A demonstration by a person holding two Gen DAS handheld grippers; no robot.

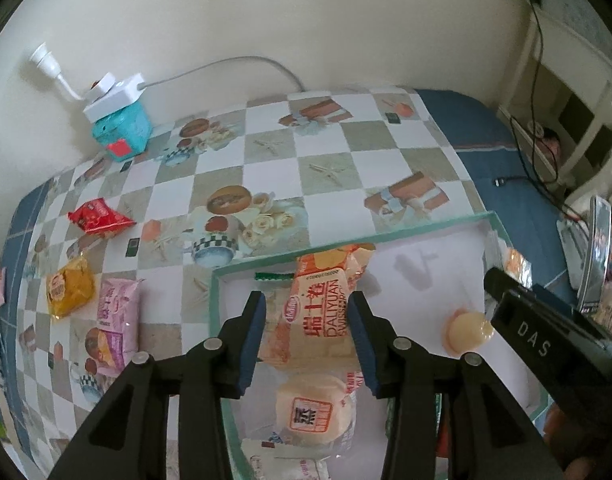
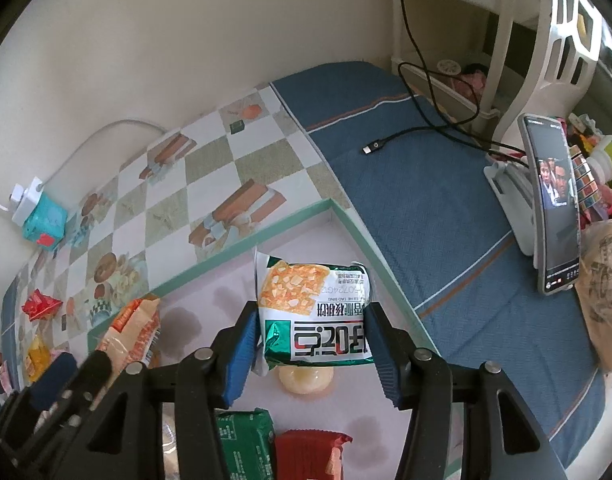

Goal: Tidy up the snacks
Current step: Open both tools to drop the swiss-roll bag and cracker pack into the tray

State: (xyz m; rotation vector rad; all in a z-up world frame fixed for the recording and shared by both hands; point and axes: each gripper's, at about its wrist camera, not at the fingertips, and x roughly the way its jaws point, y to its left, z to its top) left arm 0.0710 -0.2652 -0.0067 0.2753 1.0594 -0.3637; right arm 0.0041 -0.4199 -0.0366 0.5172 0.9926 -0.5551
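A white box with a teal rim point(image 1: 346, 246) lies on the checked tablecloth. My left gripper point(image 1: 308, 300) hangs open over its left part. An orange Swiss roll packet point(image 1: 320, 312) lies between its jaws, clear of the left pad, and a round bun packet point(image 1: 310, 404) lies nearer. My right gripper point(image 2: 310, 312) is shut on a green-and-white biscuit packet point(image 2: 314, 304), held over a pale jelly cup point(image 2: 306, 378) near the box's far right corner point(image 2: 334, 204). A green packet point(image 2: 245, 440) and a red one point(image 2: 310, 456) lie in the box below.
A red packet point(image 1: 99, 216), a yellow one point(image 1: 69, 292) and a pink one point(image 1: 115, 328) lie on the cloth left of the box. A power strip sits on a teal tub point(image 1: 119, 120) by the wall. On the right, a phone on a stand point(image 2: 554, 208) and a black cable point(image 2: 386, 144) sit on blue cloth.
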